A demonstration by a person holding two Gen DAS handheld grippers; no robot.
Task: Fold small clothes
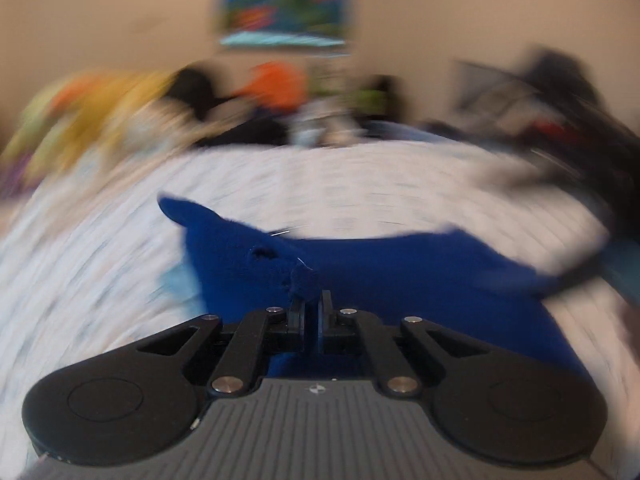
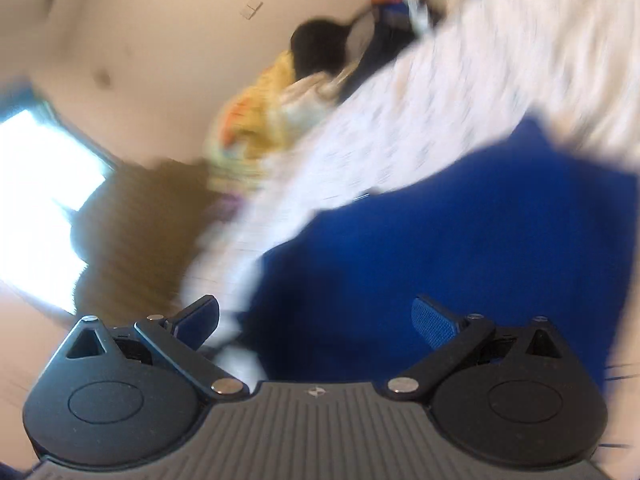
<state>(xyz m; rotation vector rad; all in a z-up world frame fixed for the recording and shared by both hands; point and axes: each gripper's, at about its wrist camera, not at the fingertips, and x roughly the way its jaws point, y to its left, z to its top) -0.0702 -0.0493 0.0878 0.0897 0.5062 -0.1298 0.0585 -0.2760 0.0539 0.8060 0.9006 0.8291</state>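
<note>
at frame centre: left gripper (image 1: 309, 303) clamped on cloth (image 1: 360, 276) edge | cloth runs rightward | right gripper (image 2: 314, 320) apart, cloth (image 2: 460, 248) just ahead

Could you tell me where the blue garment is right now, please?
The blue garment lies on the white patterned bedspread, one bunched edge pinched in the left gripper, ahead of the open right gripper.

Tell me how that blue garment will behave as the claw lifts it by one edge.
Likely floppy: the blue garment bunches where the left claw pinches it, and the rest sags onto the bedspread. Probably light, since it looks thin. Its fuzzy surface suggests it won't slip easily.
</note>
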